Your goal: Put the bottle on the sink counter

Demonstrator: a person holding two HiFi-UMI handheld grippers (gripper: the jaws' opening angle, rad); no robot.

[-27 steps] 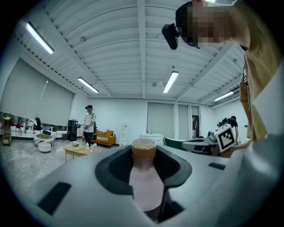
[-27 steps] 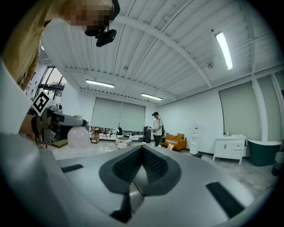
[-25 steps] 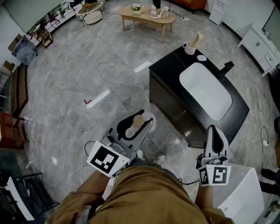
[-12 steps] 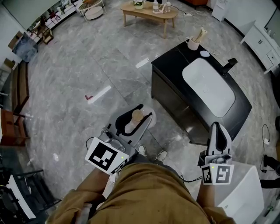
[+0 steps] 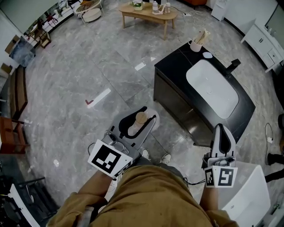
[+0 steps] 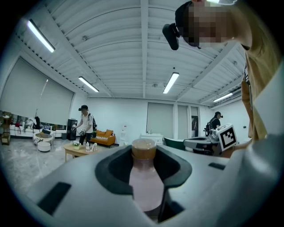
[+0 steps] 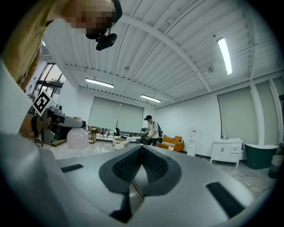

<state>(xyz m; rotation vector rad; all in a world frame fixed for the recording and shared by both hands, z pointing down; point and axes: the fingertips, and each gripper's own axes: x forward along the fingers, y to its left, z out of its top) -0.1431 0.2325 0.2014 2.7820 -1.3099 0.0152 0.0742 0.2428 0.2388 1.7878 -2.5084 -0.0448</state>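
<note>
My left gripper (image 5: 147, 115) is shut on a pale pink bottle (image 5: 137, 124) with a tan cap, holding it level above the grey floor. In the left gripper view the bottle (image 6: 143, 181) sits between the dark pads of the left gripper (image 6: 144, 155), cap pointing away. The same bottle (image 7: 77, 138) shows at the left of the right gripper view. My right gripper (image 5: 220, 131) is shut with nothing in it, and its pads meet in the right gripper (image 7: 142, 150) view. The black sink counter (image 5: 175, 66) with a white basin (image 5: 211, 91) stands ahead to the right.
On the counter are a black faucet (image 5: 231, 67), a cup of utensils (image 5: 195, 44) and a small white dish (image 5: 207, 55). A white box (image 5: 248, 193) stands by my right side. Farther off are a wooden coffee table (image 5: 148, 13) and a white cabinet (image 5: 266, 42).
The head view has shifted slightly. Both grippers keep their places, and the bottle stays in the left one.
</note>
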